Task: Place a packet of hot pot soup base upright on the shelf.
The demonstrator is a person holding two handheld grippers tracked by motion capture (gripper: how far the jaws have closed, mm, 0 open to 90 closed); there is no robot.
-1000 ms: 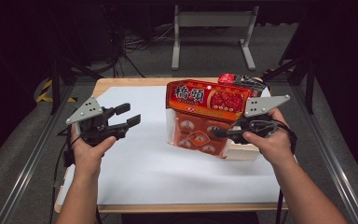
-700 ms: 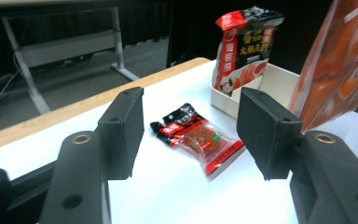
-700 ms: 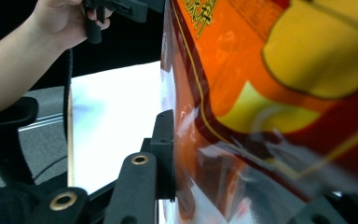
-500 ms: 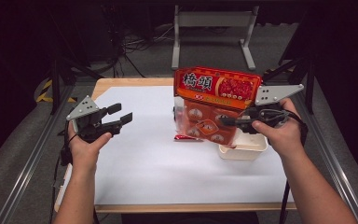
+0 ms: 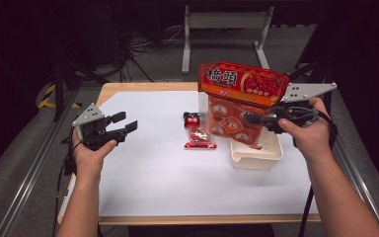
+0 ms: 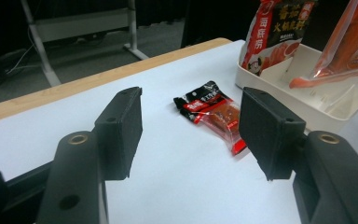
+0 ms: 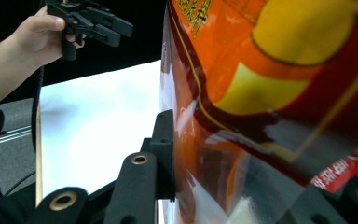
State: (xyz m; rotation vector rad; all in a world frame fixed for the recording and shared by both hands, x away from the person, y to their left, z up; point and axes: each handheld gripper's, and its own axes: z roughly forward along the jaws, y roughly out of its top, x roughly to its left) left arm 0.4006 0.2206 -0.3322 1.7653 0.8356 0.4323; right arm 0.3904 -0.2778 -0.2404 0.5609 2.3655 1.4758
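Observation:
A large orange-red snack bag [image 5: 240, 98] hangs upright in the air, and my right gripper [image 5: 250, 118] is shut on its right side. Its lower end sits over a white tray [image 5: 256, 157]; whether it touches the tray I cannot tell. In the right gripper view the bag [image 7: 270, 93] covers one jaw, while the other finger [image 7: 164, 154] presses against it. A small red and black packet [image 5: 197, 133] lies flat on the white sheet, left of the tray. My left gripper [image 5: 125, 122] is open over the table's left side, and the packet [image 6: 214, 114] lies ahead of its jaws.
A red and black pouch [image 6: 279, 28] stands in the far end of the white tray [image 6: 303, 100]. The wooden table edge [image 5: 143, 87] runs along the back, with a metal stand [image 5: 227, 19] on the floor behind. Metal rails flank both table sides.
My right gripper has lifted the bag up and to the right, over the tray. The small packet has come into sight on the sheet. My left gripper drifted slightly left, still open.

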